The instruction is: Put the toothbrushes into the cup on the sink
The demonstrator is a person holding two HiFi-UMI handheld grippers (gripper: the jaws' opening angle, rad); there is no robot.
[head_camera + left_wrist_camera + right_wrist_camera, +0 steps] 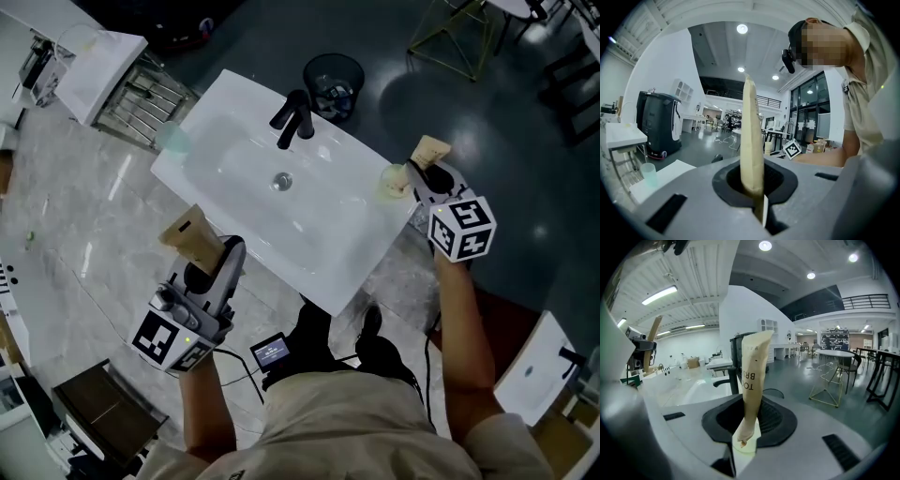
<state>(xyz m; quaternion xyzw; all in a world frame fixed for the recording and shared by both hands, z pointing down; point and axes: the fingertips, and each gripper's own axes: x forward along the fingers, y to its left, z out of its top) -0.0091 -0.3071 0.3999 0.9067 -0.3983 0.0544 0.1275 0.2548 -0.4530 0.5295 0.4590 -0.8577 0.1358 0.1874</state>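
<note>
A white sink with a black faucet fills the middle of the head view. A translucent greenish cup stands on its far left corner and shows low at the left in the left gripper view. My left gripper is shut on a brown paper toothbrush packet just off the sink's near left edge; the packet shows edge-on. My right gripper is shut on a second printed packet over the sink's right edge. A pale round thing lies beside it.
A black wire bin stands behind the faucet. A metal rack and a white basin are at the far left. Another white sink lies on the floor at the near right. A small lit screen hangs at my waist.
</note>
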